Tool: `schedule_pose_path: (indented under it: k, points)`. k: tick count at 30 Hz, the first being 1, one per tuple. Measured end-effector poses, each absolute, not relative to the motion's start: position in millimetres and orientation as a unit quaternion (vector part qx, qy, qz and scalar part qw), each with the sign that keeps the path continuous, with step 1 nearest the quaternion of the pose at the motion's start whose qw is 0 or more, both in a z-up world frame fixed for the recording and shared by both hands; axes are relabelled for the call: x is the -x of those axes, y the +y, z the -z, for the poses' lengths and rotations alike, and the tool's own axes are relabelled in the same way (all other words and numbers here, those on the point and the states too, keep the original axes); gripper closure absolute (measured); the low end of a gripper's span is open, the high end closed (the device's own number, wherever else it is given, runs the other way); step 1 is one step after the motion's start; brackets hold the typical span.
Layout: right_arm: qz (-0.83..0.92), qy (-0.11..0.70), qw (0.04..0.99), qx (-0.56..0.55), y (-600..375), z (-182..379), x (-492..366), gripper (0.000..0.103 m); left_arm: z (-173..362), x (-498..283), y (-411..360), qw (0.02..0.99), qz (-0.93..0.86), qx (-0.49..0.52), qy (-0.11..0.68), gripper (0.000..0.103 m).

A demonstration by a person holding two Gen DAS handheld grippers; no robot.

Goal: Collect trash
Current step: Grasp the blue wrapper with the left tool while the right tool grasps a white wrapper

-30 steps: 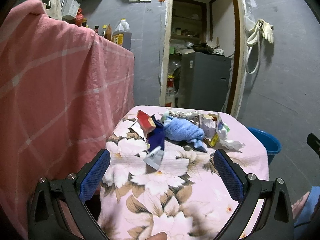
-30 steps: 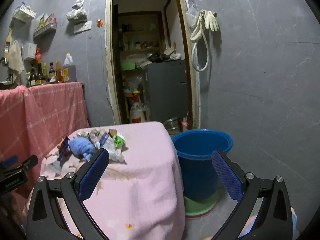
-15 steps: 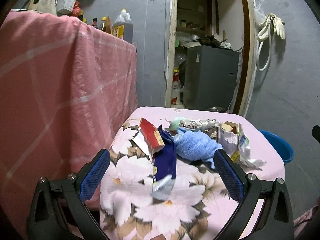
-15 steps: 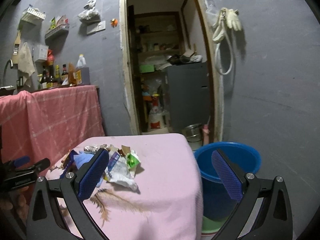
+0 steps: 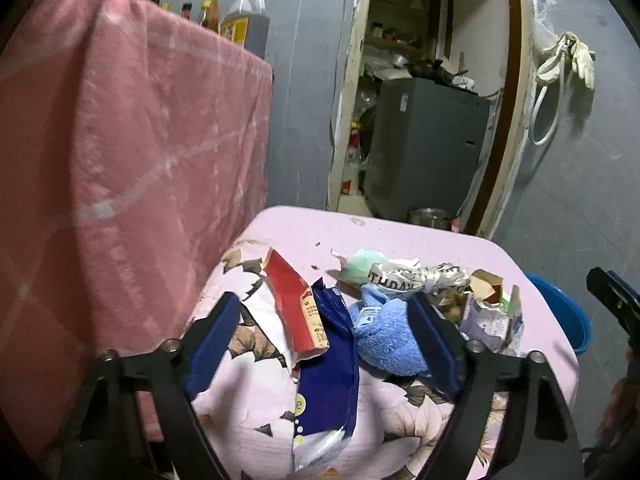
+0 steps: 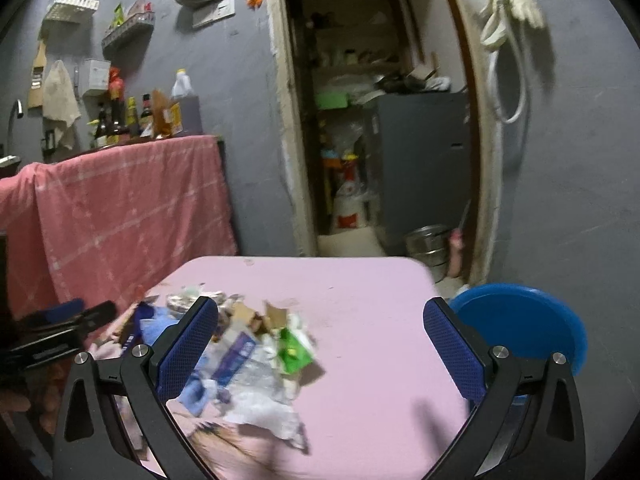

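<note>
Around the low table, grey plastered walls (image 6: 580, 184) close in the room, with an open doorway (image 6: 384, 120) at the back that shows shelves and a grey cabinet (image 5: 428, 148) inside. On the left a pink checked cloth (image 5: 132, 152) hangs over a counter, and bottles (image 6: 140, 116) stand in a row on top of it. A pair of pale rubber gloves (image 5: 568, 56) and a white hose hang on the wall to the right of the doorway.

The table (image 6: 360, 288) wears a pink cloth, plain at the far end and printed with big flowers nearer the cameras. A blue bucket (image 6: 528, 320) stands on the floor just beside its right edge.

The trash lies heaped in the middle of the table: a dark blue foil bag (image 5: 332, 364), a blue fuzzy cloth (image 5: 384, 340) next to it, a red carton (image 5: 296, 304), crumpled newspaper (image 5: 416, 280), a flattened pale wrapper (image 6: 256, 368) and a green scrap (image 6: 292, 352).

The left gripper (image 5: 324, 348) reaches over the pile with its jaws closing; the foil bag, the carton and the fuzzy cloth sit between the fingers, and the pads do not press on any of them. The right gripper (image 6: 320, 344) hovers over the table's right half, spread wide and holding nothing, its left finger over the pile's edge.
</note>
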State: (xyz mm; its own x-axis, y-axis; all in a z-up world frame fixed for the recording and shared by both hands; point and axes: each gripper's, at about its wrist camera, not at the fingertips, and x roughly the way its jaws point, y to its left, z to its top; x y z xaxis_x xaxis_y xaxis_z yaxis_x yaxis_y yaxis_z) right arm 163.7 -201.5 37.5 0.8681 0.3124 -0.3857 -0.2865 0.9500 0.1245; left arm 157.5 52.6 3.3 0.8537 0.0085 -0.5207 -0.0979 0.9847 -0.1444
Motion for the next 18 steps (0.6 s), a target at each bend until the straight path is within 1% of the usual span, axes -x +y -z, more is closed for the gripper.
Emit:
schedule_pose_path:
  k: [4,7,9,11,14,18]
  points:
    - [-0.194,0.223,0.955,-0.031,-190.8,-27.6,-169.0,0.001,3.2,-166.9,61.5,0.951,-0.019,0.107,0.289,0.044]
    - [-0.216,0.247,0.944,-0.037,-183.7,-17.9,-176.0,0.011,6.1,-171.5,68.9,0.944,-0.012,0.13,0.303,0.054]
    - [-0.226,0.266,0.936,-0.041,-179.9,-11.1,-181.5,0.021,6.8,-173.9,71.3,0.94,-0.009,0.139,0.31,0.059]
    - [-0.231,0.282,0.93,-0.035,-173.4,-5.0,-187.1,0.023,7.0,-174.8,73.7,0.937,-0.005,0.146,0.316,0.067]
    - [-0.239,0.305,0.921,-0.03,-167.4,5.3,-191.7,0.027,7.8,-176.4,72.9,0.933,-0.001,0.157,0.325,0.075]
    - [-0.244,0.326,0.913,-0.021,-162.3,13.4,-195.8,0.033,5.4,-173.4,75.4,0.931,0.001,0.163,0.328,0.083]
